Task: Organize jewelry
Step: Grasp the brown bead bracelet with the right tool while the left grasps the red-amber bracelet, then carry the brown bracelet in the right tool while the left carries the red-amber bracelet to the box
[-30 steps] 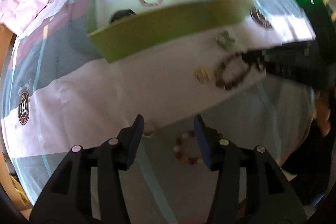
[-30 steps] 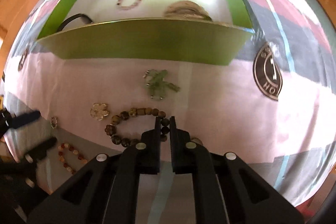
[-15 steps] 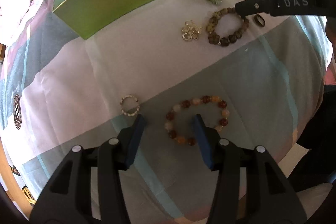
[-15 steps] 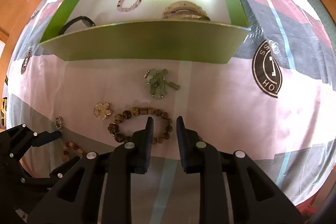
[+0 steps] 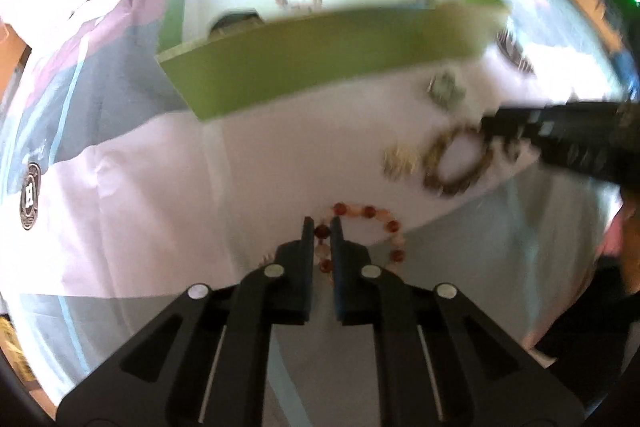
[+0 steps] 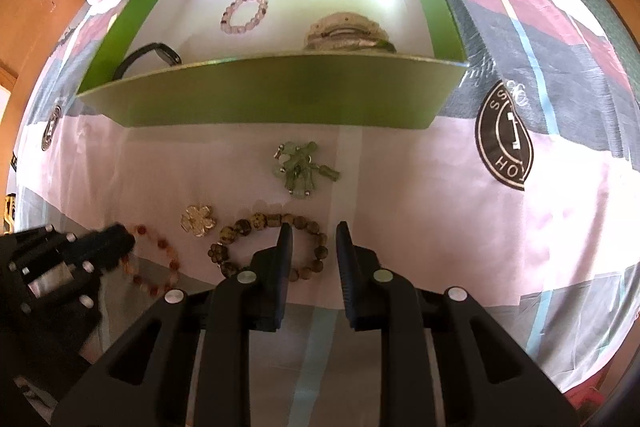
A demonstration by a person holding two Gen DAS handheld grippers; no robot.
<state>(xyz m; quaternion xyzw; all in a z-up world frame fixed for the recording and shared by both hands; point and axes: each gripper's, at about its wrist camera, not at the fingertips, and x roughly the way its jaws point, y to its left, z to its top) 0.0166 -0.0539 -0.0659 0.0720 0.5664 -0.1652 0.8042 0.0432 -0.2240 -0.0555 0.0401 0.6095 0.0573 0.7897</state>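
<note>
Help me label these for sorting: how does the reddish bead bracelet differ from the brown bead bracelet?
The reddish bead bracelet has small red, orange and pale beads; the brown bead bracelet has larger speckled olive-brown ones. The left gripper is shut on the reddish one; the right gripper's open jaws only straddle the brown one. Both are closed loops outside the green box.

Green box blurred — contents partly hidden.
</note>
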